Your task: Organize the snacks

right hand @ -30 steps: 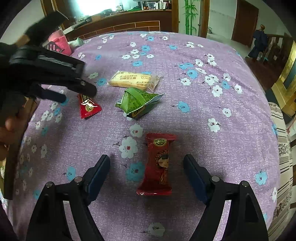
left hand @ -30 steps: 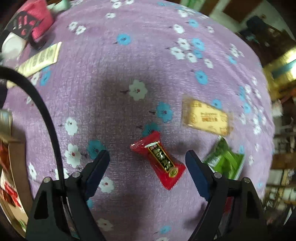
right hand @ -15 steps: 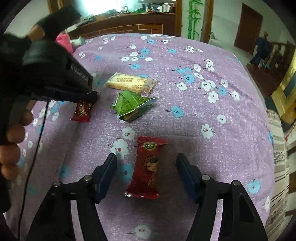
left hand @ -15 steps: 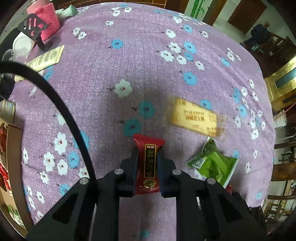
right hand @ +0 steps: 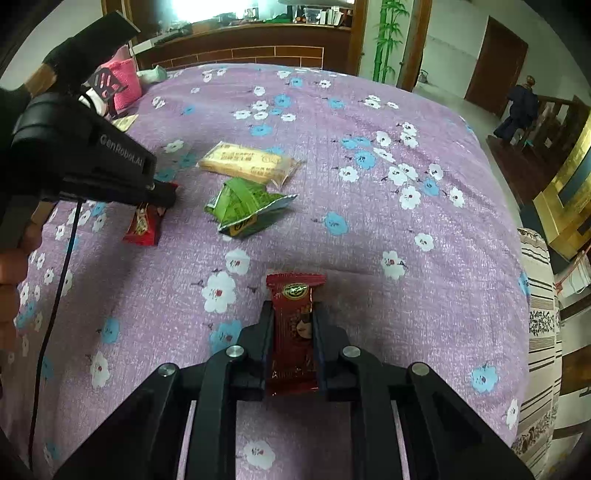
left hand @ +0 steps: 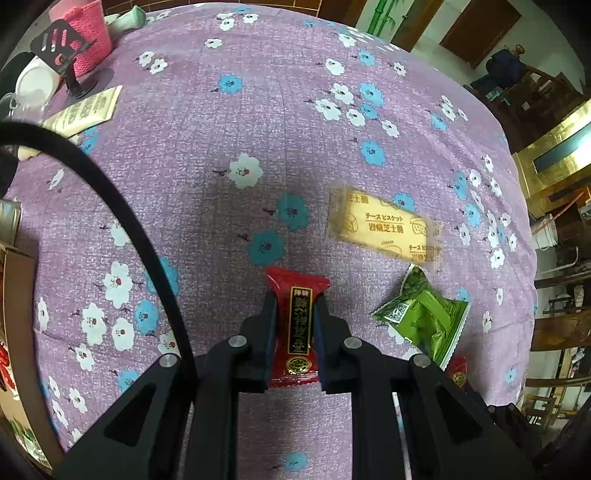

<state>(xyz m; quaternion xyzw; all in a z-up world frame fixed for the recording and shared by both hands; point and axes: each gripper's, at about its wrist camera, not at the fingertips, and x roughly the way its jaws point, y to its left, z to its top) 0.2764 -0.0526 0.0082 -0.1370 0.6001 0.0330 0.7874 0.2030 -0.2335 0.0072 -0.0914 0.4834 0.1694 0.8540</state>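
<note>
Altogether two red packets (left hand: 300,325) (right hand: 294,332), each clamped in a claw (left hand: 295,310) (right hand: 293,317).

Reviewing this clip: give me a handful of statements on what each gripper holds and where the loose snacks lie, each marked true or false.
1. The left gripper is shut on a bright red snack packet. True.
2. The right gripper hangs open over the tablecloth. False: it is shut on a dark red snack packet.
3. The green packet lies loose on the purple floral tablecloth, held by neither gripper. True.
4. The yellow biscuit packet is stacked on top of the green packet. False: it lies on the cloth beyond the green one, close to it.
5. A pink knitted item sits at the far corner of the table. True.
</note>
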